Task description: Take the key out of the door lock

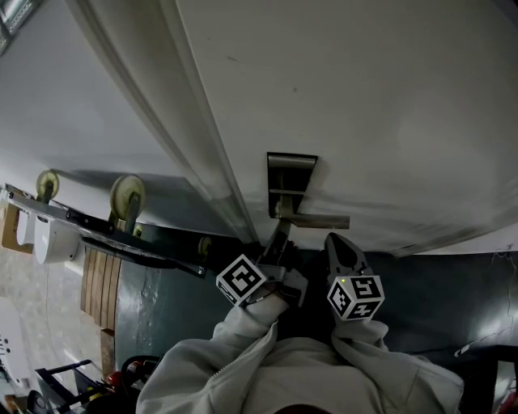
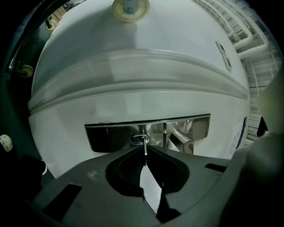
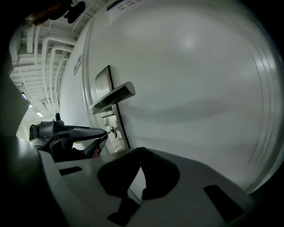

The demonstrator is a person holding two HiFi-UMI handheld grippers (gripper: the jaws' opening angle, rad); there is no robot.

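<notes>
**Q:** Condition of the nearest units?

**A:** The left gripper [image 2: 145, 151] has its jaws pressed together on the key [image 2: 144, 142], pinching the bow. The right gripper [image 3: 141, 150] has its jaws pressed together with nothing between them. It is just beside the left unit and not touching the door [image 3: 191, 88].

**Q:** Location of the key?

**A:** It is seated in the lock cylinder [image 2: 139, 139], in the lower part of the metal lock plate [image 2: 111, 135].

**Q:** Any markings?

**A:** Each marker cube [image 1: 242, 280] carries black-and-white squares. A label [image 2: 238, 138] sits on the door beyond the plate, and its print is too small to read. A strip of writing [image 3: 126, 3] at the top of the right gripper view is likewise unreadable.

**Q:** Edges and clearance?

**A:** The lever handle [image 2: 183, 141] projects from the plate just beside the key, with a narrow gap between it and the left jaws. On the key's other side the plate face is bare. The frame moulding [image 1: 202, 154] runs along the door edge, near the plate. Beyond the handle's free end, the door surface is flat and unobstructed.
</notes>
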